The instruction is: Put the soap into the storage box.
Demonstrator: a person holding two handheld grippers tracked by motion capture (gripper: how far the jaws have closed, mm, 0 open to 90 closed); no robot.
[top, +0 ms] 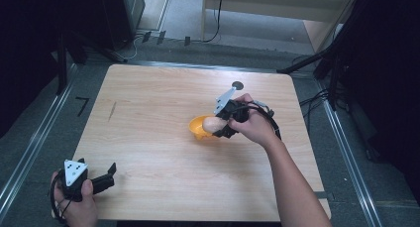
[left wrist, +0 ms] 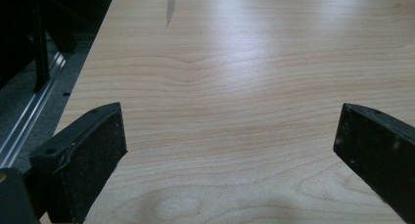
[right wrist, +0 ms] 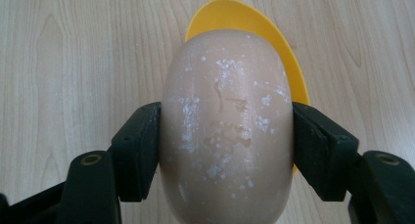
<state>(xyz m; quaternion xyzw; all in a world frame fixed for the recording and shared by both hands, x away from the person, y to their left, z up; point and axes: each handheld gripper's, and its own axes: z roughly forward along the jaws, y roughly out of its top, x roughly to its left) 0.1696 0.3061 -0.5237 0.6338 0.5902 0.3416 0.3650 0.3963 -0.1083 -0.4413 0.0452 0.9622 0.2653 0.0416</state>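
Right gripper [right wrist: 225, 145] clamps beige egg-shaped object [right wrist: 227, 131] above yellow bowl [top: 198, 128]; left gripper [left wrist: 230, 155] jaws spread wide, nothing btw them, over wooden table [top: 158, 138].

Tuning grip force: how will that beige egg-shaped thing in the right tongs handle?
The beige egg-shaped object looks smooth and rounded, so it may slip between the right tongs pads and would likely roll if set on the table. It shows no denting where gripped, so probably stiff.

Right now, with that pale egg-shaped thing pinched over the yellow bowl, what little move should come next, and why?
Probably lower the right gripper a little, then open it. Its fingers clamp the egg-shaped object from both sides directly above the yellow bowl, so a short descent should seat it gently. The left gripper sits open and far away.
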